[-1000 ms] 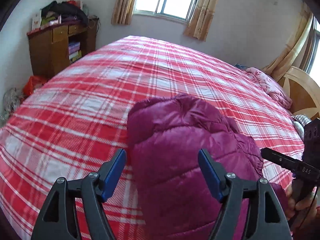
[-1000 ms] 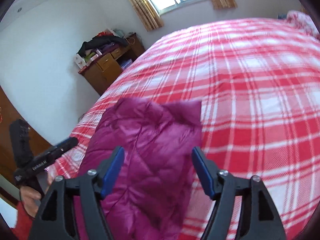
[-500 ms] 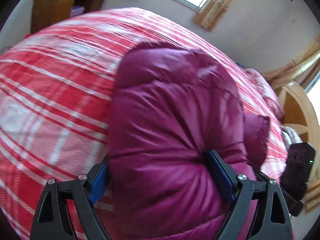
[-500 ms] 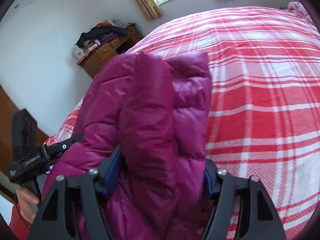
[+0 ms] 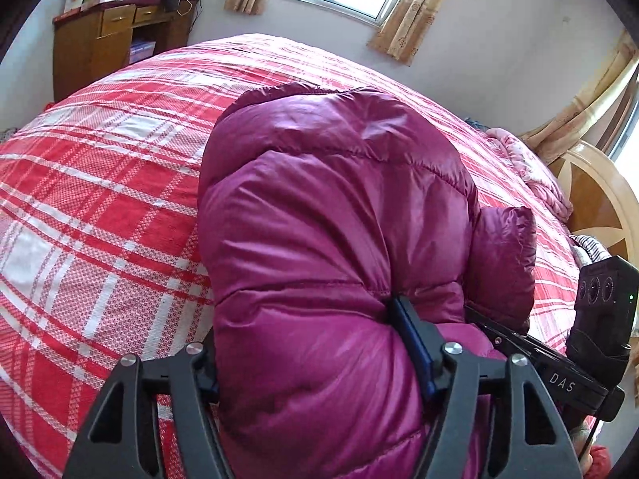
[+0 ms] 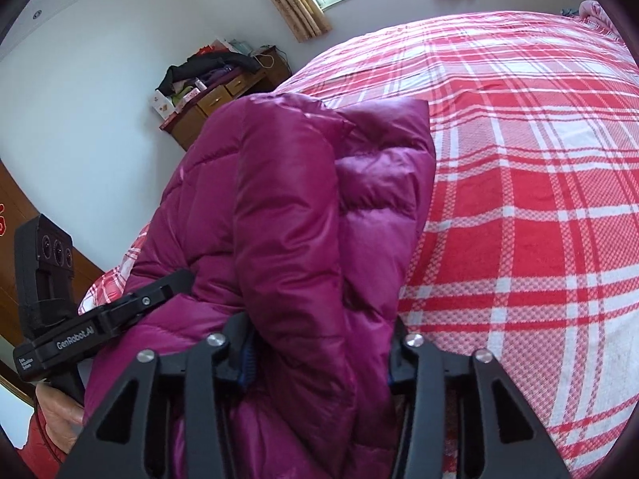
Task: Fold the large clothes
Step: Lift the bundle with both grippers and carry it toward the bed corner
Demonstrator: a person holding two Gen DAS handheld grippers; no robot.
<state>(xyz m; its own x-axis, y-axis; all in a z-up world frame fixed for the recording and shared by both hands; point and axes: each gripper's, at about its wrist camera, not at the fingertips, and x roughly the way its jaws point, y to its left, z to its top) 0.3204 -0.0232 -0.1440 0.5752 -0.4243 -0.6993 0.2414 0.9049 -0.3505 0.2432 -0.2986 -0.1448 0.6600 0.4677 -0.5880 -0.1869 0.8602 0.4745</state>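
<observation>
A magenta quilted down jacket lies bunched at the near edge of a bed with a red and white plaid cover. My left gripper is shut on a thick puff of the jacket's near edge; its right blue pad presses into the fabric and its left pad is hidden. The jacket also fills the right wrist view. My right gripper is shut on the jacket's near fold, with the fabric bulging between its fingers. Each gripper shows at the edge of the other's view.
A wooden desk piled with clothes stands at the far left wall. A window with tan curtains is behind the bed. A pink blanket and a wooden headboard are at the right. The plaid cover stretches to the right.
Both grippers moved forward over the jacket's near edge and closed on it. The jacket has bunched up and risen between the fingers.
</observation>
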